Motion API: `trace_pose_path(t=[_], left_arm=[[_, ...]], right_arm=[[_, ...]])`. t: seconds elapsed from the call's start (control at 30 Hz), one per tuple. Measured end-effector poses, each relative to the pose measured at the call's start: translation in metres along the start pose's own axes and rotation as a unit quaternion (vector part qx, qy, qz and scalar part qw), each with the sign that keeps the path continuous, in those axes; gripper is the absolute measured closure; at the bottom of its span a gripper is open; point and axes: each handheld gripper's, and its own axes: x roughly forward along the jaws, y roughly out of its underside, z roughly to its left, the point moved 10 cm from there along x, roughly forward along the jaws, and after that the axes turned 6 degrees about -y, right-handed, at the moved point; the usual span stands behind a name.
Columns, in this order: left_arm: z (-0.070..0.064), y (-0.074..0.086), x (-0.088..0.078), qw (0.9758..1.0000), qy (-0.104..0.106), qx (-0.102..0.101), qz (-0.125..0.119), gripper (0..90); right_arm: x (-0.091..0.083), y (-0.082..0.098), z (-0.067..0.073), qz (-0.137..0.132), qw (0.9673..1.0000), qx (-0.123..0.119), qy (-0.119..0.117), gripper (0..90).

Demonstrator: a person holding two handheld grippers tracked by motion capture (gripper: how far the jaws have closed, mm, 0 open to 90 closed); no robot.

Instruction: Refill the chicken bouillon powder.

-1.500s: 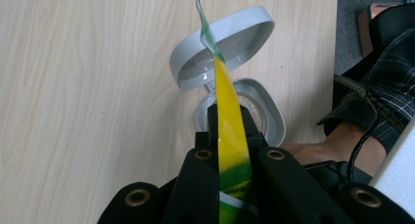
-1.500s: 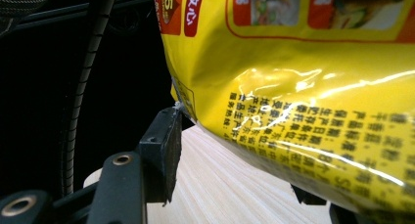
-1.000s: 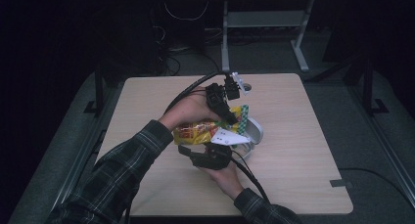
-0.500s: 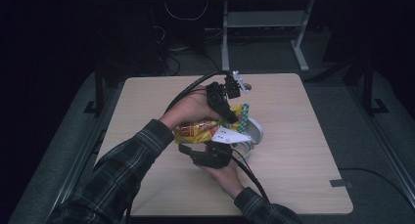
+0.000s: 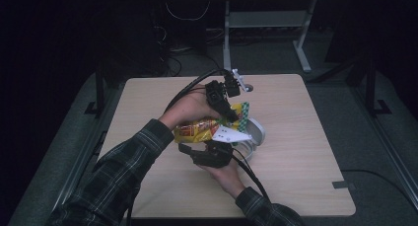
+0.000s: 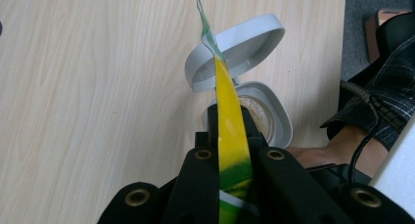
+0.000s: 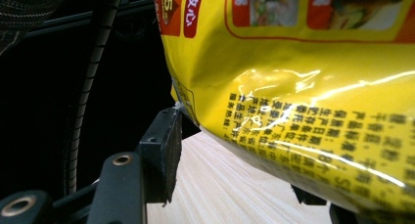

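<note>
I have the yellow seasoning packet (image 5: 202, 129) up off the wooden table (image 5: 305, 152), tilted over the small grey flip-lid container (image 6: 266, 114): my left gripper (image 6: 230, 153) is clamped tight on the packet's flat green-and-yellow top edge, and my right gripper (image 5: 204, 149) holds its bulging body from below, jaws about half spread around it with the left pad against the film. The container's lid already stands open with something pale inside, so opening looks done. Pouring seems left to do, though I cannot tell whether the packet's top is cut open.
</note>
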Motion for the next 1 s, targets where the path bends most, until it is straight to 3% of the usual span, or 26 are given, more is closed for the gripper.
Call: trace_pose_path(t=[1.0], left_arm=[[0.0022, -0.0008, 0.0007, 1.0, 0.001, -0.001, 0.001, 89.9]], right_arm=[[0.0001, -0.0007, -0.0019, 0.001, 1.0, 0.0, -0.001, 43.8]])
